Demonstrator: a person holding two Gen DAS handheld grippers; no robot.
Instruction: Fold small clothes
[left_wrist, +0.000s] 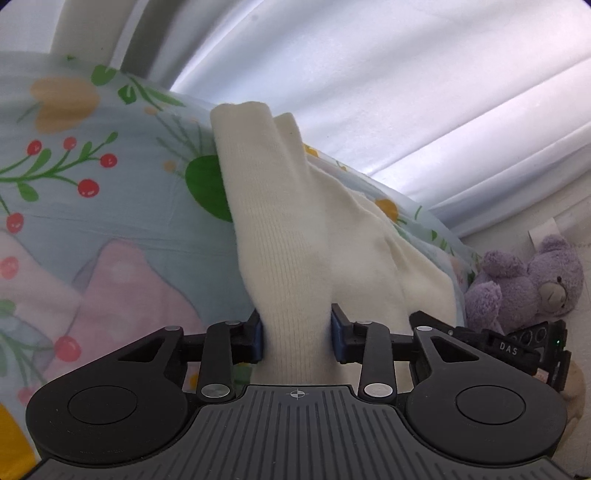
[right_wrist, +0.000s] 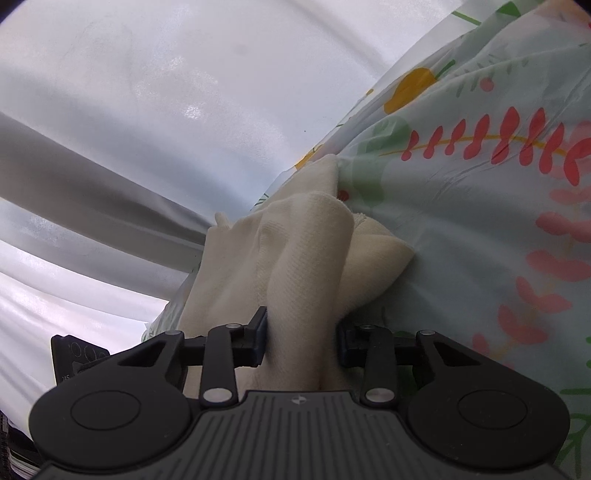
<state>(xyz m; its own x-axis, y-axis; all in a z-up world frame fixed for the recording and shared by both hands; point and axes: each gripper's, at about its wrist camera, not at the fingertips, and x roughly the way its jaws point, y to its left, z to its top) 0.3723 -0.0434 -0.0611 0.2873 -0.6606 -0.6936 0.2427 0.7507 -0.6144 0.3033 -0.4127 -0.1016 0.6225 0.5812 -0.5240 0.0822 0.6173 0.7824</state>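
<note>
Both tools grip the same cream garment (left_wrist: 280, 229): the left tool (left_wrist: 297, 334) pinches one end and the right tool (right_wrist: 301, 334) the other. Its long axis runs forward from each tool over the floral bed sheet (left_wrist: 110, 206).

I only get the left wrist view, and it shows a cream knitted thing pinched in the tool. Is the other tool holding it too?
Observer: Yes. The right tool pinches a bunched fold of the same cream garment.
Operator: What lies beyond it there?
Observer: A floral sheet with a coral fern-like sprig.
Operator: Does that view show the purple teddy?
Observer: No; its left side shows only pale curtain.
</note>
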